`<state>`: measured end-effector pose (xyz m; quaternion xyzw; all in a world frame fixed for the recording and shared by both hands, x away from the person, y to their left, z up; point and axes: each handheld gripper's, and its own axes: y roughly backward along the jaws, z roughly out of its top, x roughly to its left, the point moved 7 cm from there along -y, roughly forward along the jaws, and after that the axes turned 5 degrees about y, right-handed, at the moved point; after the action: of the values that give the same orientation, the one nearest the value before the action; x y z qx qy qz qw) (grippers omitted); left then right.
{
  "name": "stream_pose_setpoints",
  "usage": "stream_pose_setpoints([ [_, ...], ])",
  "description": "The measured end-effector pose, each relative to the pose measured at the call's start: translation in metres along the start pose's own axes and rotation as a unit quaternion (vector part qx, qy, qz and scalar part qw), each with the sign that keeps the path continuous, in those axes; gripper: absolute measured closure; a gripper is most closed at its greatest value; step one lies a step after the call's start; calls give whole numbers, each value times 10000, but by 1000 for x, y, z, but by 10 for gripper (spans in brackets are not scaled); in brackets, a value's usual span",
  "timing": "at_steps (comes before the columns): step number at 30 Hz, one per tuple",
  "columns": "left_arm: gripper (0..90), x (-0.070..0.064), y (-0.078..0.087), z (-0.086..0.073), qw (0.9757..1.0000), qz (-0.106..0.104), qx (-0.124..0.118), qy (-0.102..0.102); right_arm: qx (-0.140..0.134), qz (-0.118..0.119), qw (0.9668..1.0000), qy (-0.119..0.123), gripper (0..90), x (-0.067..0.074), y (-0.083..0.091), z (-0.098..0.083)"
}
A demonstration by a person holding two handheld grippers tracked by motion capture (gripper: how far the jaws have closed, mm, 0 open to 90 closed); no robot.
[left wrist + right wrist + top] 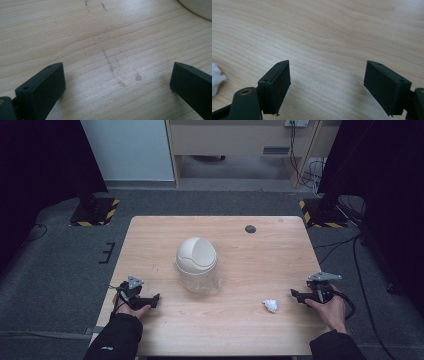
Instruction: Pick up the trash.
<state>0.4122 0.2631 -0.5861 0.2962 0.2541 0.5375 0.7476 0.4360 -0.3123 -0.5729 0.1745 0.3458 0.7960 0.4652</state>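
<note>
Table (280, 330): light wood, rounded far corners; dark round cap (250, 229) near the far edge.
Bin (196, 265): cream domed lid on a clear body, upright at table centre, apart from both grippers.
Paper wad (270, 305): white, crumpled, front right, near the right gripper, not touching it.
Left gripper (156, 300): near the front-left edge, jaws spread wide over bare wood, nothing between them.
Right gripper (295, 294): close to the right edge, jaws spread wide, empty.
Open room: bare wood between bin and each gripper.
</note>
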Motion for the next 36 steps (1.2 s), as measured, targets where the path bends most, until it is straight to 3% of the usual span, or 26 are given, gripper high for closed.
stream_pose_setpoints([
  [10,0,0,0,0,10000,-16,-1,-5,-431,-52,9991,32,207,0,10,13],
  [17,0,0,0,0,10000,-27,-1,-17,-576,-17,9983,48,209,0,15,18],
  [28,0,-1,0,0,10000,-52,7,-51,-1203,74,9927,24,216,7,35,44],
  [36,0,-1,0,0,10000,-48,10,-60,-1495,66,9887,24,217,8,48,57],
])
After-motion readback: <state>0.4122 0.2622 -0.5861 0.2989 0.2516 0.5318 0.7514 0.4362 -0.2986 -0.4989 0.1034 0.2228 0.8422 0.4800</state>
